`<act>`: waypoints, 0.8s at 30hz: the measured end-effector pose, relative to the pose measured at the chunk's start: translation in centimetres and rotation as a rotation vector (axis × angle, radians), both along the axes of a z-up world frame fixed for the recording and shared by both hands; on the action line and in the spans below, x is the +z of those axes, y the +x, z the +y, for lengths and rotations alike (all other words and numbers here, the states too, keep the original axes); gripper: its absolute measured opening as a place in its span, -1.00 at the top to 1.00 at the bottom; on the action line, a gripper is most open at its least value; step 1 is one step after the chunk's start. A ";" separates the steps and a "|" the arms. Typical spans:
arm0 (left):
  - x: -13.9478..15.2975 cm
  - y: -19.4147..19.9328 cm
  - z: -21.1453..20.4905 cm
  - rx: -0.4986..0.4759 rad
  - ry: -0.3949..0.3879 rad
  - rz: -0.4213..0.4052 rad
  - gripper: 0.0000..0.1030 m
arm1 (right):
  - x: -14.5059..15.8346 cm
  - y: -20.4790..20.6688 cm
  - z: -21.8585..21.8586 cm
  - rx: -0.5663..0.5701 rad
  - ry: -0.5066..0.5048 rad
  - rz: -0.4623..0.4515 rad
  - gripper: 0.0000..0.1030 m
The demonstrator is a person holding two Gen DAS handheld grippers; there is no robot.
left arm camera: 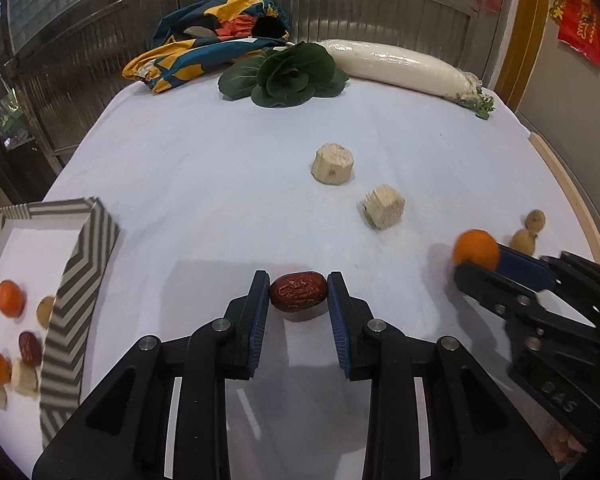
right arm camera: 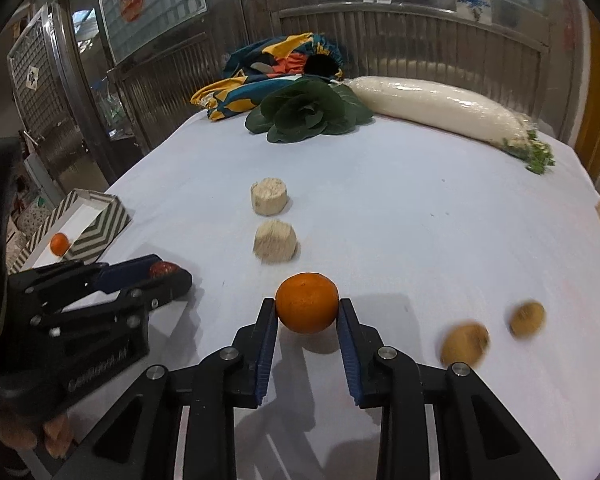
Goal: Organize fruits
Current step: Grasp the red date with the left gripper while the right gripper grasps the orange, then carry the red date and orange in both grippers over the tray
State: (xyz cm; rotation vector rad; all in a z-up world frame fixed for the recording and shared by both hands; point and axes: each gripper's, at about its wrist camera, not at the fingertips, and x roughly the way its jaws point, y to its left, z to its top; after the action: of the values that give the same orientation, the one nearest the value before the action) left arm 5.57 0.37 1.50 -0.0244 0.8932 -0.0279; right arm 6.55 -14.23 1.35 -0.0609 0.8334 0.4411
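A red date is clamped betw. the left gripper fingers, just above the white counter, right of the striped box. A tangerine is gripped by the right gripper fingers, nr two pale chunks.

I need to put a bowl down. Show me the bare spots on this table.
Widest bare cloth: between the pale chunks and the radish. Also free: between the striped box and the chunks. Crowded: the far edge with greens, the box, and around both grippers.
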 end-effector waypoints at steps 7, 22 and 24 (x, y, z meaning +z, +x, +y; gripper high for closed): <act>0.5 -3.0 -0.2 -0.014 0.018 -0.027 0.44 | 0.2 -4.2 -1.3 -0.027 0.034 -0.003 0.43; 1.9 -7.3 1.4 -0.012 0.018 -0.074 0.44 | 0.7 -8.6 -0.3 -0.041 0.112 -0.008 0.43; 2.2 -7.8 1.6 -0.009 0.016 -0.082 0.44 | 0.8 -9.0 0.2 -0.029 0.114 -0.010 0.43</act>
State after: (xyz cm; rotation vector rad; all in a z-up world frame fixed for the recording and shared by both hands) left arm -2.19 2.01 3.72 -0.0045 0.8119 -0.0297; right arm -2.46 -13.99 2.20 0.0544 0.7969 0.4593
